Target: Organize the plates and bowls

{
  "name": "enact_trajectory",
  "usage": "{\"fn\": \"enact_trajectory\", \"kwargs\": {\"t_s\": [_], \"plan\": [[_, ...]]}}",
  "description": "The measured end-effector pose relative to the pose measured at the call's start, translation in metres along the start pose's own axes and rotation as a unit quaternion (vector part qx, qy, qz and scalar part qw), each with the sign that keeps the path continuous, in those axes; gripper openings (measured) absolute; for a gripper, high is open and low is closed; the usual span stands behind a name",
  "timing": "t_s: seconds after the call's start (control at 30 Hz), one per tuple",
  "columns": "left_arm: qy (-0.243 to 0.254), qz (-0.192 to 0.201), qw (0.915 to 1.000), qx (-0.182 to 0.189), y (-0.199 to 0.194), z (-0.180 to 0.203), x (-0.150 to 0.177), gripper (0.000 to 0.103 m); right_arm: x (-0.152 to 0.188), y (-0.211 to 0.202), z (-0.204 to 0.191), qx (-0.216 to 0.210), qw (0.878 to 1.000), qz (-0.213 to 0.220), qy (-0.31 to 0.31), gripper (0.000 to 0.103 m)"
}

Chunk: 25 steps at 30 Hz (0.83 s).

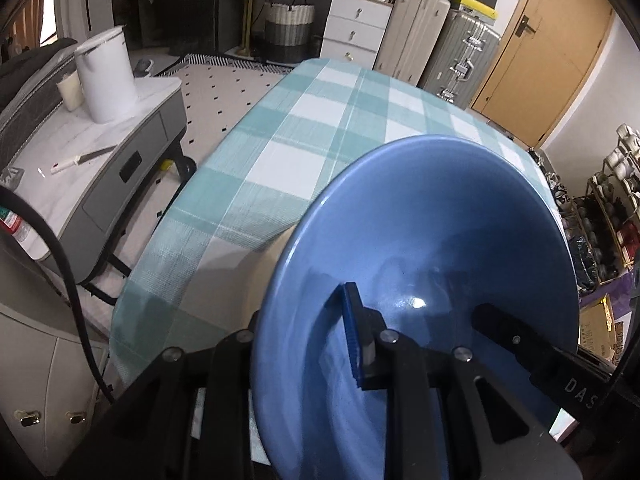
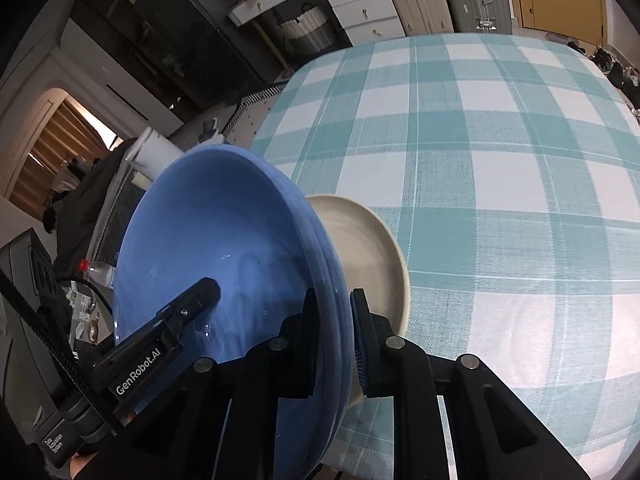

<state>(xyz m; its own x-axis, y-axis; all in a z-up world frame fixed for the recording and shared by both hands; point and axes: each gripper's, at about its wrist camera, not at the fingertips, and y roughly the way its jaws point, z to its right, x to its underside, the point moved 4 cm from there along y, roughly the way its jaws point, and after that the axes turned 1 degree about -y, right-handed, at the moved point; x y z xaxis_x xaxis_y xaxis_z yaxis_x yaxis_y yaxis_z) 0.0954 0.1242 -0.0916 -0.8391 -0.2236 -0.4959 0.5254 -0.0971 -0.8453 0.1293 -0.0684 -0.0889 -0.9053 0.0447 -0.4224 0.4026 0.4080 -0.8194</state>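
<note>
While both grippers pinch the blue bowl [image 1: 420, 248], we keep it level. At 9 o'clock the left gripper [image 1: 304, 344] clamps the rim, one pad inside, the other outside. The bowl hangs tilted over the checked tablecloth [image 1: 280, 152], low and near the table's front edge. At 3 o'clock the right gripper [image 2: 332, 332] grips the opposite rim, jaws narrow on it. Just beyond sits a cream plate [image 2: 368, 248]; contact unclear. We'd lower slowly onto it, centred, releasing both sides together.

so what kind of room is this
Probably a lived-in home room, doubling as dining space and storage: a checked-cloth table, stacked suitcases, white drawers and a shoe rack.
</note>
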Motion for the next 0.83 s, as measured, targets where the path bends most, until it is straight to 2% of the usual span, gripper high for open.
{"fn": "enact_trajectory", "kwargs": {"t_s": [0.37,0.53,0.77,0.8,0.83], "plan": [[-0.011,-0.035,0.9993,-0.005,0.025,-0.010,-0.001,0.024,-0.010,0.022,0.000,0.033,0.999,-0.025,-0.012,0.016],[-0.024,-0.035,0.9991,-0.001,0.029,-0.016,-0.004,0.024,-0.013,0.024,-0.003,0.035,0.999,-0.024,-0.019,0.017],[-0.017,-0.031,0.9993,-0.011,0.029,-0.015,-0.005,0.027,-0.014,0.022,-0.004,0.034,0.999,-0.021,-0.021,0.019],[-0.015,-0.029,0.9994,-0.014,0.028,-0.015,-0.005,0.027,-0.014,0.021,-0.004,0.033,0.999,-0.018,-0.021,0.020],[-0.014,-0.027,0.9994,-0.018,0.028,-0.015,-0.005,0.030,-0.014,0.019,-0.004,0.033,0.999,-0.011,-0.022,0.026]]}}
